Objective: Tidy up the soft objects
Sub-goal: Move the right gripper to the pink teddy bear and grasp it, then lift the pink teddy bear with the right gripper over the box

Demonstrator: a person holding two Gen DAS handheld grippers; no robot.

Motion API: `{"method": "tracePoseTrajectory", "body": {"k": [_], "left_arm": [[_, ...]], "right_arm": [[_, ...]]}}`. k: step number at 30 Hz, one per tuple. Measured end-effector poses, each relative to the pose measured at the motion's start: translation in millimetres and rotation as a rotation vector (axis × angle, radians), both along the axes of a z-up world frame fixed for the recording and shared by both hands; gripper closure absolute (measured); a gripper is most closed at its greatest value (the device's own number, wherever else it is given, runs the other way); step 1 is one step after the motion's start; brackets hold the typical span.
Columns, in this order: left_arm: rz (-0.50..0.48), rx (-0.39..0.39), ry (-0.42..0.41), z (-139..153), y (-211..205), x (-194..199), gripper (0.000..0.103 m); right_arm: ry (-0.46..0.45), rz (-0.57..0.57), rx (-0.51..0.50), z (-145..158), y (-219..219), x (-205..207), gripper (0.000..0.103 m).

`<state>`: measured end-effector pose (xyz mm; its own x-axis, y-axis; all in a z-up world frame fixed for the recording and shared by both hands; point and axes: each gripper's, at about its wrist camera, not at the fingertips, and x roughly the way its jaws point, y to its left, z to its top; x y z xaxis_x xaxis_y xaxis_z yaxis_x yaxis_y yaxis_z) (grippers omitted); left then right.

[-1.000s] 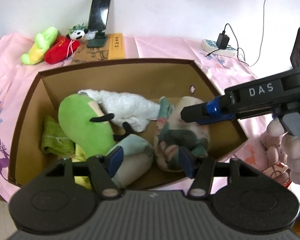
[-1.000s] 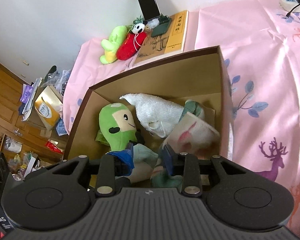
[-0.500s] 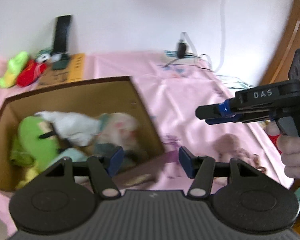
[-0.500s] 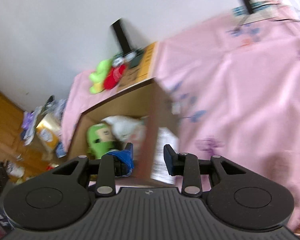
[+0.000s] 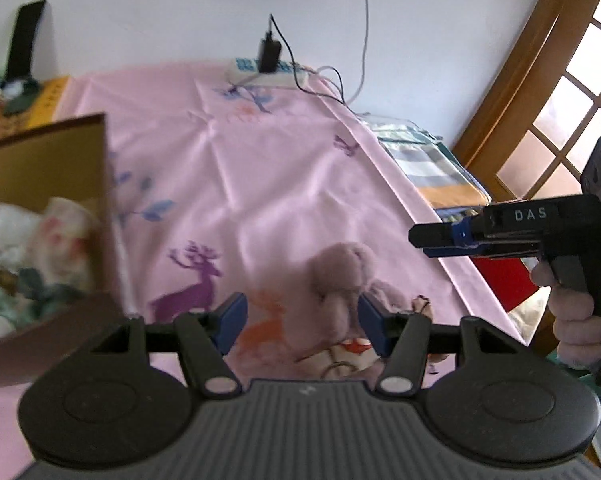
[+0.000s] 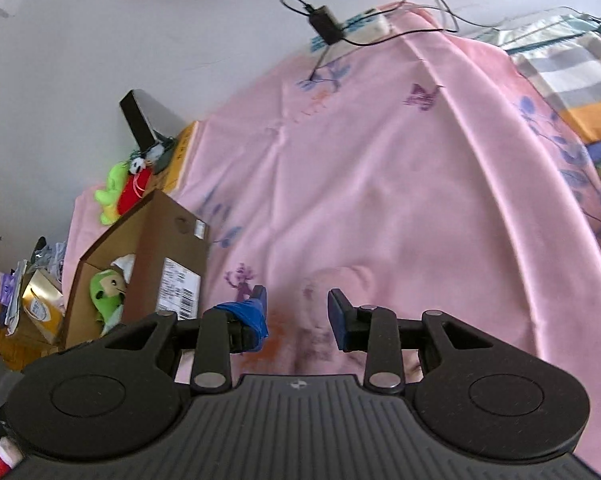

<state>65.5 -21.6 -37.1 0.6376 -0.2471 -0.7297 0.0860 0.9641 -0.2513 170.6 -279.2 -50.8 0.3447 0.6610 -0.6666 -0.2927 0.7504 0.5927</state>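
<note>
A brown cardboard box [image 5: 100,184] at the left holds soft things: a white towel [image 5: 0,232], a patterned cloth [image 5: 60,240] and a green plush [image 6: 106,288]. A mauve plush toy [image 5: 340,276] lies on the pink cloth just beyond my open left gripper [image 5: 300,316], partly between its fingers. My right gripper [image 6: 296,316] is open and empty over the pink cloth, right of the box [image 6: 152,240]. It also shows side-on at the right of the left wrist view [image 5: 440,238].
A pink deer-print cloth [image 5: 260,184] covers the table. A power strip with charger [image 5: 268,68] lies at the back. A phone on a stand [image 6: 140,124], a book and small plush toys [image 6: 120,192] stand at the back left. Folded bedding [image 5: 432,164] lies off the right edge.
Both grippers have swung right, away from the box and over to the open pink cloth. The mauve plush has come into view at the left gripper's fingers.
</note>
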Motion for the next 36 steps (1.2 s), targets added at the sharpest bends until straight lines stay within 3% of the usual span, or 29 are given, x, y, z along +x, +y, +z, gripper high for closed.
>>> {"method": "tracePoseTrajectory", "body": {"k": [4,14,23,33,36], "left_arm": [[-0.013,0.003,0.035,-14,-21,17,0.043],[-0.065,-0.096,0.127,-50,-40,52,0.043],[-0.120,-0.126,0.202,-75,-41,84,0.042],[-0.149,-0.079,0.167,-74,-41,99,0.042],[-0.152,-0.042,0.122,-62,-43,99,0.042]], "right_arm": [[-0.009,0.007,-0.030,-7,-13,1,0.086],[-0.034,0.143,-0.100,-36,-5,7,0.086],[0.050,0.219,-0.048,-65,4,29,0.086],[0.257,0.234,0.129,-91,4,63,0.080],[0.225,0.235,0.163,-86,5,63,0.080]]}}
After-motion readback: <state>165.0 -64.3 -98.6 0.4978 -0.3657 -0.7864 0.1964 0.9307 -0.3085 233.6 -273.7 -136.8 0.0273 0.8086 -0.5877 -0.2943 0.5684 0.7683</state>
